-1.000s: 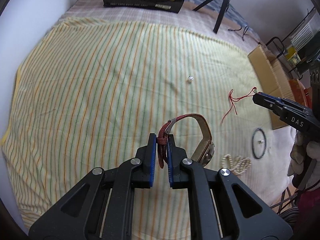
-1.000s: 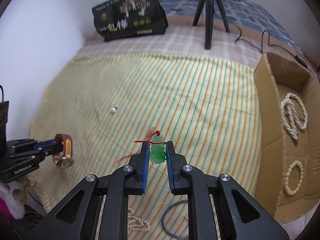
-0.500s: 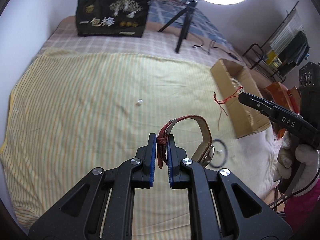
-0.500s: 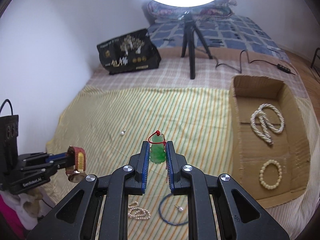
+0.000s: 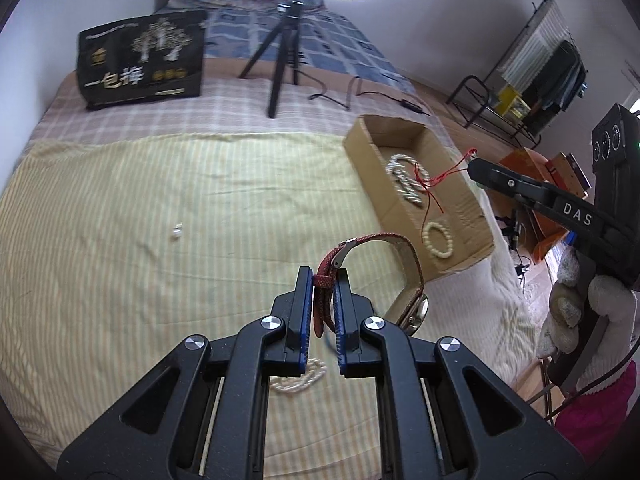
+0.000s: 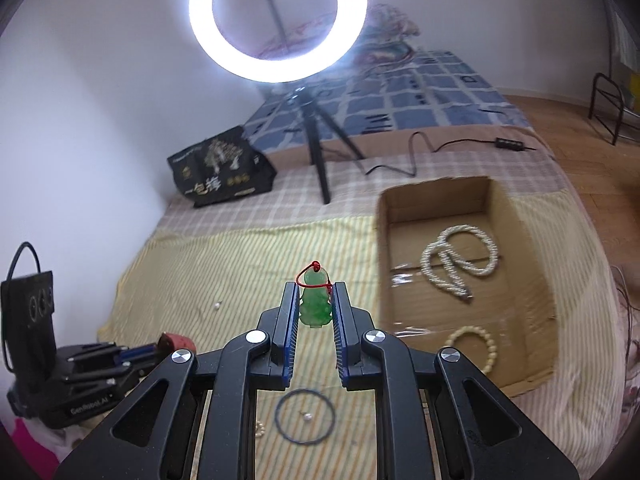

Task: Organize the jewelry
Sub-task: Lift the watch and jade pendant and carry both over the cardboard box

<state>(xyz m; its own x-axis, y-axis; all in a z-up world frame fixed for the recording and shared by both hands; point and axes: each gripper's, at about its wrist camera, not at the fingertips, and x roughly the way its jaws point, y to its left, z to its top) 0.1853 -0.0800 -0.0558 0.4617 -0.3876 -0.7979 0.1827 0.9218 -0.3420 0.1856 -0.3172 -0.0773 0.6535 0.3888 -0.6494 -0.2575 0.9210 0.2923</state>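
Note:
My left gripper (image 5: 323, 280) is shut on the red strap of a wristwatch (image 5: 404, 280) and holds it above the striped cloth. My right gripper (image 6: 315, 292) is shut on a green jade pendant (image 6: 315, 306) with a red cord (image 5: 430, 184) and holds it high, left of the cardboard box (image 6: 384, 256). The box (image 5: 456, 196) holds a pearl necklace (image 6: 460, 264) and a bead bracelet (image 6: 476, 350). On the cloth lie a dark bangle (image 6: 306, 416) around a small pearl stud (image 6: 307, 415), a pearl strand (image 5: 298, 378) and a small earring (image 5: 176, 231).
A ring light on a black tripod (image 6: 320, 152) stands at the back of the bed, beside a black printed bag (image 5: 140, 60). A cable (image 6: 440, 152) runs behind the box. The bed edge is to the right, with a metal rack (image 5: 520, 92) beyond.
Both grippers have risen and tilted up, keeping their loads. The right gripper moved with the pendant toward the box; the cord now hangs over it in the left view.

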